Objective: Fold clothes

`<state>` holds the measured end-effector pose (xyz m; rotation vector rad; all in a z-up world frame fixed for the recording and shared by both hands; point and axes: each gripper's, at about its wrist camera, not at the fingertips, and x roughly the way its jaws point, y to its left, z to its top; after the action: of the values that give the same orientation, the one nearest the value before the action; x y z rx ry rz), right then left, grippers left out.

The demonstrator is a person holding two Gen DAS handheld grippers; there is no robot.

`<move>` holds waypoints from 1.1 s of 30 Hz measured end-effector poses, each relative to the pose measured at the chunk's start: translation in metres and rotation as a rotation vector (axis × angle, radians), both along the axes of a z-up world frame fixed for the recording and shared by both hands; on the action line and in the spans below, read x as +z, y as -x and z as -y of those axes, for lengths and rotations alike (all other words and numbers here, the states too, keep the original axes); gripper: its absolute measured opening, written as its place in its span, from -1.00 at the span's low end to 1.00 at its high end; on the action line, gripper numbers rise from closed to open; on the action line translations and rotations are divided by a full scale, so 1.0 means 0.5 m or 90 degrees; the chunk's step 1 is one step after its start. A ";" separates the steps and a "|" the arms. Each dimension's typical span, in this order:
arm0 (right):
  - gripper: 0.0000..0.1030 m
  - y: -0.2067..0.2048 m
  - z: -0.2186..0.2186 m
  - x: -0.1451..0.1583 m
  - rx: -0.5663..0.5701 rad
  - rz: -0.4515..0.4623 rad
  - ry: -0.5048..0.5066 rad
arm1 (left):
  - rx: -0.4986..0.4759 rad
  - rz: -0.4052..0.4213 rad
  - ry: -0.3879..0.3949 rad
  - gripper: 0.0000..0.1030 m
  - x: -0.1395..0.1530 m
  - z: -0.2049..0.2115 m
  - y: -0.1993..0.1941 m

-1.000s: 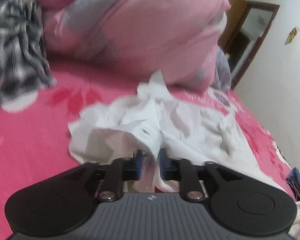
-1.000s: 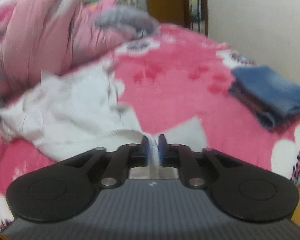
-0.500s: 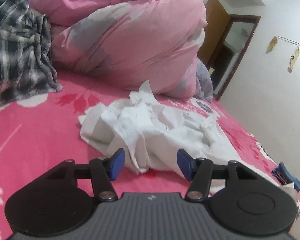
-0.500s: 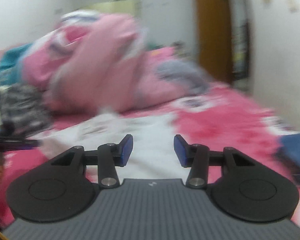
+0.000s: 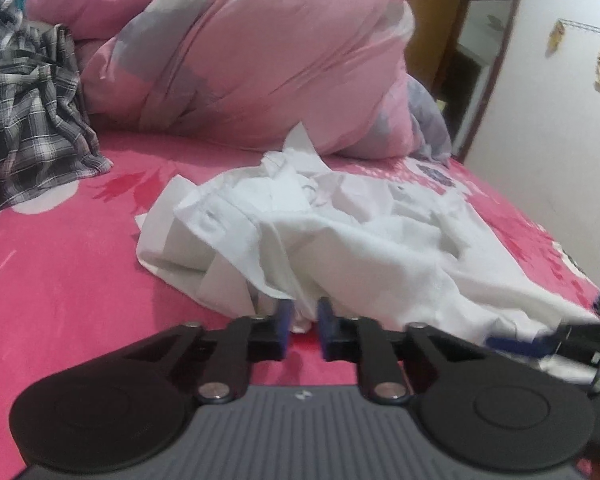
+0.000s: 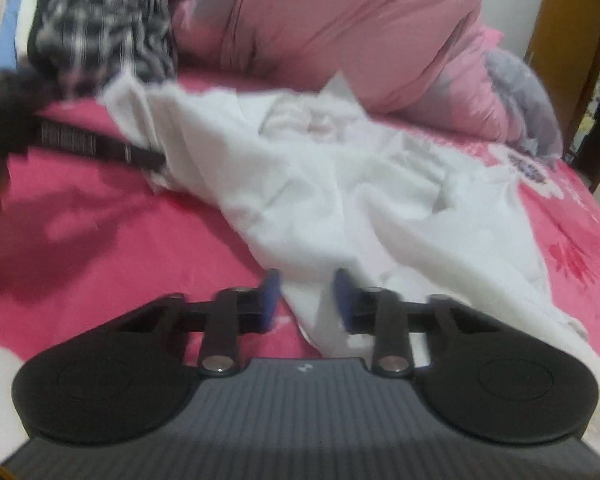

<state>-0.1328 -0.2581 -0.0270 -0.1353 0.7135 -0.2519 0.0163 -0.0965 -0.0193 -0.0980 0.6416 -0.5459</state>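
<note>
Directly ahead of left gripper [image 5: 302, 317], crumpled white shirt [image 5: 340, 236] between its nearly closed pads.

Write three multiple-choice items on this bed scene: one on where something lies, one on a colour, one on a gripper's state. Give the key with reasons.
1. Where does the plaid garment lie?
A. on the white shirt
B. far left of the bed, beside the pink duvet
C. on the floor

2. What colour is the crumpled shirt that lies mid-bed?
A. white
B. blue
C. black

3. How does the right gripper stand?
A. shut with nothing in it
B. out of view
C. open, with shirt cloth between its fingers

Key:
1 B: it is heaped against the duvet at the left.
2 A: it shows white against the pink sheet.
3 C: a wide gap shows between the blue pads.
</note>
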 end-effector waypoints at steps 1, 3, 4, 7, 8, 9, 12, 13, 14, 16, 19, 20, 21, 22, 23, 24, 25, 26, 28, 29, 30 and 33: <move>-0.98 -0.004 0.001 -0.006 -0.001 -0.004 0.003 | 0.007 0.001 0.002 -0.97 0.002 0.000 -0.004; -1.00 0.001 0.007 -0.008 -0.004 0.008 -0.002 | 0.018 0.017 0.003 -0.99 0.010 -0.003 -0.004; -1.00 0.010 0.012 0.001 -0.009 0.024 -0.009 | 0.025 0.029 0.004 -0.99 0.016 -0.006 -0.002; -1.00 0.045 0.033 0.040 -0.026 0.082 -0.039 | 0.043 0.049 0.020 -0.99 0.046 -0.025 0.007; -1.00 0.058 0.043 0.056 -0.030 0.104 -0.056 | 0.050 0.055 0.029 -0.99 0.058 -0.033 0.011; -1.00 0.073 0.055 0.073 -0.032 0.127 -0.075 | 0.056 0.065 0.037 -0.99 0.073 -0.042 0.016; -1.00 0.120 0.082 0.122 -0.027 0.176 -0.112 | 0.082 0.101 0.072 -0.99 0.123 -0.077 0.037; -1.00 0.132 0.088 0.132 -0.021 0.186 -0.118 | 0.089 0.111 0.085 -0.99 0.137 -0.088 0.043; -0.99 0.139 0.091 0.137 -0.015 0.188 -0.123 | 0.094 0.117 0.095 -0.99 0.149 -0.095 0.045; -0.95 0.142 0.088 0.134 -0.009 0.179 -0.122 | 0.094 0.122 0.097 -0.99 0.164 -0.100 0.045; -0.81 0.119 0.063 0.103 0.002 0.138 -0.092 | 0.076 0.109 0.082 -0.99 0.161 -0.098 0.050; -0.60 0.111 0.051 0.089 0.009 0.122 -0.084 | 0.067 0.097 0.079 -0.97 0.152 -0.097 0.053; -0.48 0.102 0.039 0.075 0.015 0.106 -0.075 | 0.057 0.085 0.076 -0.96 0.143 -0.097 0.056; -0.36 0.092 0.027 0.059 0.022 0.088 -0.065 | 0.051 0.077 0.073 -0.94 0.133 -0.097 0.059; -0.35 0.081 0.014 0.045 0.028 0.071 -0.050 | 0.048 0.070 0.070 -0.88 0.122 -0.099 0.062; -0.34 0.072 0.003 0.033 0.032 0.058 -0.033 | 0.044 0.063 0.067 -0.83 0.111 -0.101 0.064; -0.34 0.061 -0.009 0.022 0.037 0.046 -0.017 | 0.040 0.056 0.065 -0.74 0.100 -0.103 0.067; -0.33 0.050 -0.017 0.015 0.041 0.038 -0.003 | 0.037 0.049 0.062 -0.69 0.089 -0.105 0.070; -0.24 0.030 -0.031 0.005 0.046 0.033 0.025 | 0.029 0.035 0.057 -0.63 0.067 -0.109 0.075; -0.21 0.021 -0.036 0.000 0.049 0.032 0.038 | 0.024 0.032 0.052 -0.54 0.059 -0.110 0.078; -0.21 0.013 -0.039 -0.003 0.050 0.031 0.048 | 0.014 0.032 0.045 -0.44 0.051 -0.114 0.085; -0.21 -0.008 -0.032 -0.009 0.039 0.021 0.066 | -0.022 0.023 0.001 0.14 0.026 -0.110 0.094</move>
<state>-0.1288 -0.2420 -0.0313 -0.2516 0.6633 -0.2321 -0.0310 -0.0413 -0.0062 -0.0786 0.6088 -0.5800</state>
